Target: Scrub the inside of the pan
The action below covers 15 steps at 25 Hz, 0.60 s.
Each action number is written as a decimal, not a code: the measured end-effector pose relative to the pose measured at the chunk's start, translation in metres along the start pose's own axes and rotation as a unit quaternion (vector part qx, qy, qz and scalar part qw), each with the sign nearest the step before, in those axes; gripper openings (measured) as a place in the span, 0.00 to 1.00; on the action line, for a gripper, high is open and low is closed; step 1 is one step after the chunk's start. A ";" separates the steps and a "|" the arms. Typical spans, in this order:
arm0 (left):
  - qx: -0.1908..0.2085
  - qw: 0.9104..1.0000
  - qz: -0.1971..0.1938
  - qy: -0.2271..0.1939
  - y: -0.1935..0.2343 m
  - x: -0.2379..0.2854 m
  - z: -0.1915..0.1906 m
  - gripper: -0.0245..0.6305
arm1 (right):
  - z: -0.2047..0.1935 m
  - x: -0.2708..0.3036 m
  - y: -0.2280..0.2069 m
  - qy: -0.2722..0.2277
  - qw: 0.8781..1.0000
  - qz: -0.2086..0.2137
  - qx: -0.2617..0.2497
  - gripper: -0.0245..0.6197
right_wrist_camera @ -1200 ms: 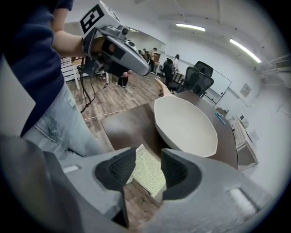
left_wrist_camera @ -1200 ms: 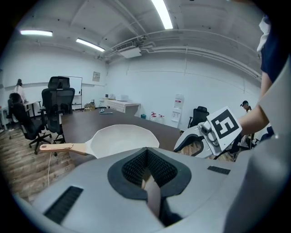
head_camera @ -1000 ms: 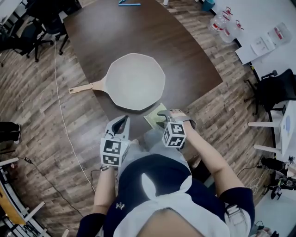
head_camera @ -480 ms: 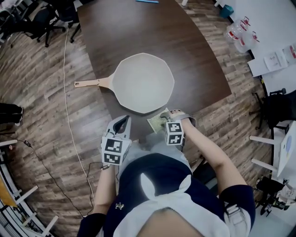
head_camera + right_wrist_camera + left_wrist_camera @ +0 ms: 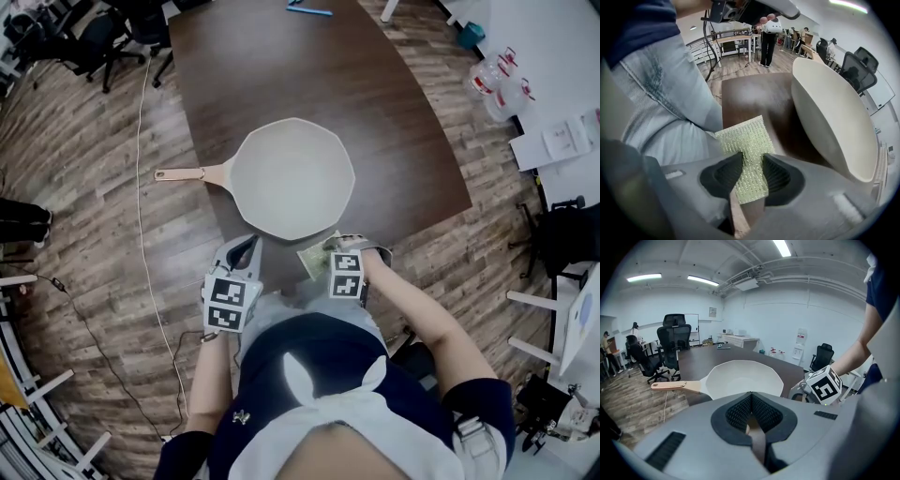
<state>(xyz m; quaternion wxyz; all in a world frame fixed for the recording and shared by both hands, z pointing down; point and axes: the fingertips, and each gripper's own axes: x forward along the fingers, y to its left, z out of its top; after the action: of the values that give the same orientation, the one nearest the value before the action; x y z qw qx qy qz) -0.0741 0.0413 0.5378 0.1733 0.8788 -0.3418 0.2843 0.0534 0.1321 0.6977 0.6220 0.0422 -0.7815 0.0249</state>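
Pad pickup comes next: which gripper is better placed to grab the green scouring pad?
Right. The right gripper straddles the scouring pad, and its jaws have just been closing; the left gripper is shut, empty, and faces the pan.

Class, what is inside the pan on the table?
Nothing shows inside the pan: its pale inside is bare. The green scouring pad lies outside, on the table by the near rim. The tabletop beneath the pan is covered.
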 end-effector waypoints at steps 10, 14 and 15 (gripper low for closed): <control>0.004 1.000 0.023 0.000 0.007 0.012 0.008 0.04 | -0.004 -0.010 -0.004 -0.067 0.995 0.014 0.075 0.05; -0.001 0.999 0.037 0.004 0.007 0.015 0.012 0.04 | -0.008 -0.017 -0.002 -0.077 0.994 0.023 0.076 0.05; -0.002 0.999 0.040 0.006 0.008 0.016 0.010 0.04 | -0.010 -0.019 -0.002 -0.079 0.994 0.024 0.076 0.05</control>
<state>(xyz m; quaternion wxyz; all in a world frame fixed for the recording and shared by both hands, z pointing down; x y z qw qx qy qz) -0.0662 0.0223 0.5404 0.1652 0.8625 -0.3762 0.2955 0.0672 0.1318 0.6818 0.5523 0.0723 -0.8250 0.0955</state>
